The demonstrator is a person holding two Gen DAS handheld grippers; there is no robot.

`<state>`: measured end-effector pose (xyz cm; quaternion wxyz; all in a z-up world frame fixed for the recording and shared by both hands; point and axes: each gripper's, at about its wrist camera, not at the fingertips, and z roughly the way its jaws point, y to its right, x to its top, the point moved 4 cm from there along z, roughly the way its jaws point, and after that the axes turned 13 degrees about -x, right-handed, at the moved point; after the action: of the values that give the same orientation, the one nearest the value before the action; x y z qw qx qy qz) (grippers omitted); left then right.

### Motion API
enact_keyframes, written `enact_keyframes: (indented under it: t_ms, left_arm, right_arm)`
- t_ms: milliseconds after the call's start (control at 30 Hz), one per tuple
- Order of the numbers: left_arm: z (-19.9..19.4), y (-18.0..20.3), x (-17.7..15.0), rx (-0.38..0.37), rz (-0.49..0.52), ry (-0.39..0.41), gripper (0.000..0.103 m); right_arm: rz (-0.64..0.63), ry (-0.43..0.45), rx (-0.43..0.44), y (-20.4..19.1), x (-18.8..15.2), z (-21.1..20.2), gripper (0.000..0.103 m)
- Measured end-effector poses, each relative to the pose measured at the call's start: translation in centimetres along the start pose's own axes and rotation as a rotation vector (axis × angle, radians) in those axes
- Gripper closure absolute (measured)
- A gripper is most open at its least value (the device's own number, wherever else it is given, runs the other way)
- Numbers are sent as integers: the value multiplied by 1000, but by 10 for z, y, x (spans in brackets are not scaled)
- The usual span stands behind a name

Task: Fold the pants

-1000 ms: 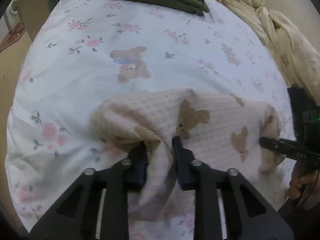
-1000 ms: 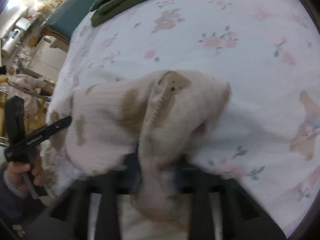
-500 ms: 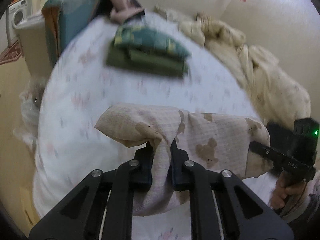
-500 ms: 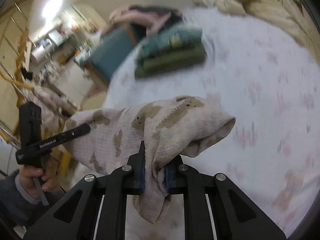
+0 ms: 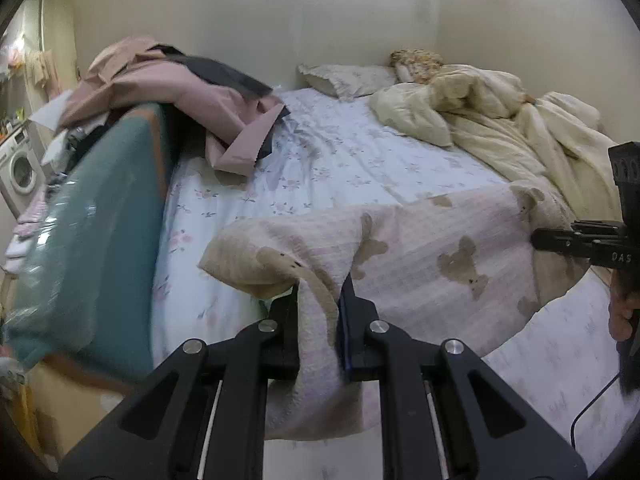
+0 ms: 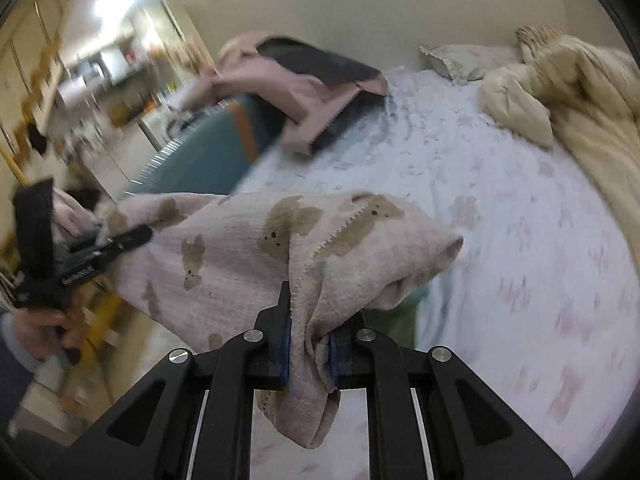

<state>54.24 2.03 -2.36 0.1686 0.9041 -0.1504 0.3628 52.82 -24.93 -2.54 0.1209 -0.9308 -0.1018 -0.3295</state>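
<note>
1. My left gripper (image 5: 319, 308) is clamped on a bunched edge of the pants (image 5: 420, 268); the fabric hangs down between its fingers (image 5: 288, 328) at lower center of the left view.
2. My right gripper (image 6: 306, 340) is likewise clamped on a gathered fold of the pants (image 6: 240, 256), at lower center of the right view.
3. The pants are stretched between both grippers, raised above the bed (image 5: 340, 168).
4. In the left view, my right hand (image 5: 622, 316) grips its handle at the right edge, fingers pointing left.
5. In the right view, my left hand (image 6: 52, 328) holds its handle at the left edge, fingers pointing right.
</note>
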Motion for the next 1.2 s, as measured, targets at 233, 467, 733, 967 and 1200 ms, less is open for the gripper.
enact_keyframes:
  t_ms: [233, 467, 733, 967, 1200]
  left_arm:
    - [76, -35, 14, -13, -89, 7, 92]
    - [109, -70, -14, 206, -129, -74, 62]
    - [76, -106, -58, 352, -233, -124, 53]
    - [-4, -62, -78, 287, -253, -31, 52]
    - [-103, 29, -120, 217, -248, 109, 44]
  right_arm:
    - [28, -68, -62, 40, 37, 84, 88]
    - [125, -186, -249, 79, 18, 137, 38]
    - [116, -239, -418, 117, -15, 114, 38]
    - [157, -74, -293, 74, -26, 9, 38]
    - [166, 24, -247, 12, -73, -84, 29]
